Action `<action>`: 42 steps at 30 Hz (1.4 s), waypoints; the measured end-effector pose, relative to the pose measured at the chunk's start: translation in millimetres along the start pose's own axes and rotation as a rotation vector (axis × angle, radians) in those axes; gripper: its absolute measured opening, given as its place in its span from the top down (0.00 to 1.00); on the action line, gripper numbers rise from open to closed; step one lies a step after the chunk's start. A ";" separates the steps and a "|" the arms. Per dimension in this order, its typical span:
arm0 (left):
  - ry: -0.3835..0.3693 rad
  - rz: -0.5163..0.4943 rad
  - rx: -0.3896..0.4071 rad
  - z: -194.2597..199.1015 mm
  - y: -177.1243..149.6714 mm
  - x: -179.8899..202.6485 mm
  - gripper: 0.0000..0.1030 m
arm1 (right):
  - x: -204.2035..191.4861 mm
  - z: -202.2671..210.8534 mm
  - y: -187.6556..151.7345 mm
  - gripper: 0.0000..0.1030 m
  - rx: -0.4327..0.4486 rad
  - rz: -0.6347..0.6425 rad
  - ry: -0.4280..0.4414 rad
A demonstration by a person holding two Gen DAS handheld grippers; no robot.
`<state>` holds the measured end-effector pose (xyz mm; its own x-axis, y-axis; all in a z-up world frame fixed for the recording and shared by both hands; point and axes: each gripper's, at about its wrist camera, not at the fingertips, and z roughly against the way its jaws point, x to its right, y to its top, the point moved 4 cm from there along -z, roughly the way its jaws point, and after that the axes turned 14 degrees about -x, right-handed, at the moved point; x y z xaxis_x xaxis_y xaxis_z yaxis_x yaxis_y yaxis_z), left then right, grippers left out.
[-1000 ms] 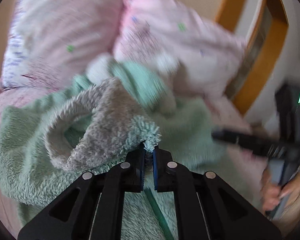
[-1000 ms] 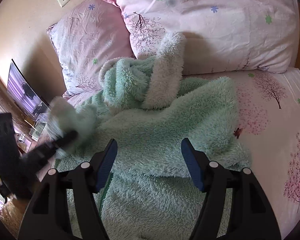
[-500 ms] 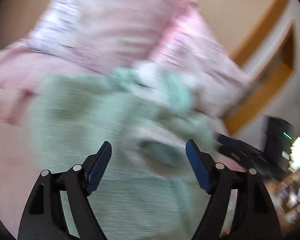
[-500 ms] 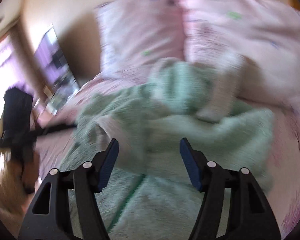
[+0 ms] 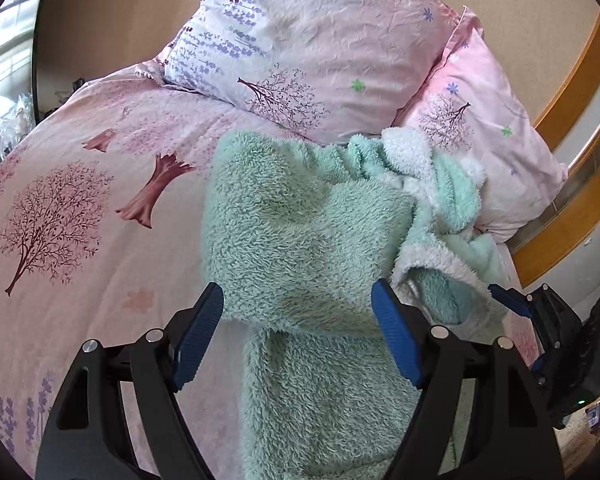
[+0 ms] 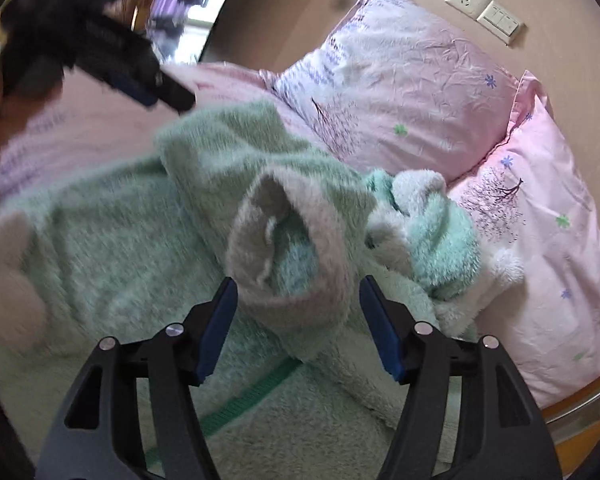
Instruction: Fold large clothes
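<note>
Both your left tongs (image 5: 298,336) and right tongs (image 6: 298,326) gape wide, empty; the fluffy robe (image 5: 300,240) is soft and bulky, so pinch the sleeve cuff (image 6: 288,248) ahead.

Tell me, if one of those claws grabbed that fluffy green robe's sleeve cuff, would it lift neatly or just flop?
Probably flop: the robe lies in soft, slumped folds. Its pile looks thick, so it may be bulky to pinch. The cuff between the open right gripper fingers would likely drag the rest along.
</note>
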<state>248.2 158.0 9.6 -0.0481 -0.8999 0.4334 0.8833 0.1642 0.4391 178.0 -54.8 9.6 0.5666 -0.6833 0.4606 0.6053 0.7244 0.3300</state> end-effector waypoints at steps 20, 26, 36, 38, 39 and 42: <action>-0.006 -0.010 0.005 -0.6 5.6 12.9 0.26 | 202.2 44.4 -85.4 0.93 0.310 -1.132 0.627; 0.000 -0.044 -0.013 -9.2 4.2 21.4 0.26 | 210.7 -9.0 -153.9 0.93 0.143 -1.399 0.626; 0.054 -0.078 -0.050 -19.6 0.1 20.1 0.26 | 216.7 -28.9 -217.1 0.76 -0.043 -1.590 0.458; 0.066 -0.079 -0.064 -23.9 -1.2 18.1 0.26 | 222.0 -16.5 -224.5 0.54 -0.005 -1.600 0.390; 0.074 -0.078 -0.072 -26.7 -1.8 16.8 0.26 | 224.0 -10.4 -225.5 0.52 0.024 -1.591 0.363; 0.083 -0.078 -0.093 -33.0 -4.0 14.7 0.26 | 220.0 0.8 -199.2 0.52 0.100 -1.420 0.409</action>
<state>259.3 130.7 -11.7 -0.0832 -0.9394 0.3327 0.9178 0.0578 0.3928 181.7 -349.3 45.8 -0.3276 -0.7742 -0.5416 0.7441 -0.5647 0.3571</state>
